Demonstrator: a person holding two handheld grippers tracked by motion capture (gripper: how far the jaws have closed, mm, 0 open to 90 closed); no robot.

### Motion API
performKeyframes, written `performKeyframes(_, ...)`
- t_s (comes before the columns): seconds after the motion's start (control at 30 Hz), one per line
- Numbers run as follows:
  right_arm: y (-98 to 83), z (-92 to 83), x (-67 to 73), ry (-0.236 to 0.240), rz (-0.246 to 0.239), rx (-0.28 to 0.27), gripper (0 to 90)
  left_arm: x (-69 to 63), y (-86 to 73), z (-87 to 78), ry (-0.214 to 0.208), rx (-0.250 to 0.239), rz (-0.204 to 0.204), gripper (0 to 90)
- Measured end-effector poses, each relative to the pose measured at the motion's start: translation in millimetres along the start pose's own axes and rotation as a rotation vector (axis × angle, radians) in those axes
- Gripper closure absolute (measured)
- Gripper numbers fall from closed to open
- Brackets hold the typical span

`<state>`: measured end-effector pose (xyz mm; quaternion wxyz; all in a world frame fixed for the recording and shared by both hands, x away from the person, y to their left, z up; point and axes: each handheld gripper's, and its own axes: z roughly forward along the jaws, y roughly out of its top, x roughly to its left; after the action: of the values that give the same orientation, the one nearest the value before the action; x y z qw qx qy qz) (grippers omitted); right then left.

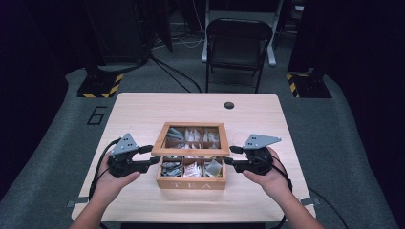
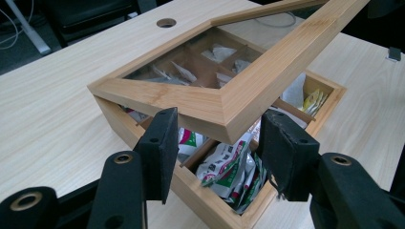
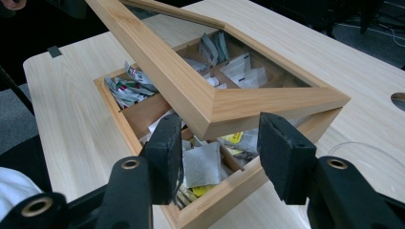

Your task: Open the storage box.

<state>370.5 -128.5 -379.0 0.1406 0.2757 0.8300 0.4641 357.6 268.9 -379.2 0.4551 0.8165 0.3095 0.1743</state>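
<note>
Tea box (image 1: 191, 180) sat mid-table (image 1: 143, 112), lid (image 1: 191, 152) tilted up at front, glass pane showing sachets (image 2: 229, 167) below. Left gripper (image 1: 152, 155) at lid's left front corner, jaws wide, corner between pads, no grip (gap visible both sides). Right gripper (image 1: 230, 155) mirrored at right front corner, jaws also wide, nothing held. Chair (image 1: 237, 45) beyond table

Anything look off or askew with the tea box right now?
Only the lid: its front edge is raised off the tea box, tilted, with the left gripper and right gripper open at its two front corners. Sachets stay inside their compartments; nothing looks spilled or broken.
</note>
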Motion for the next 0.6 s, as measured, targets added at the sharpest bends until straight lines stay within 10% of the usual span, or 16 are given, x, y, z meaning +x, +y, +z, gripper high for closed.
performKeyframes(0.6, 21.0, -3.6, -9.8, 0.008, -0.014, -0.017, 53.4, 8.2, 20.8, -3.4, 0.020, -0.015, 0.033, 52.3)
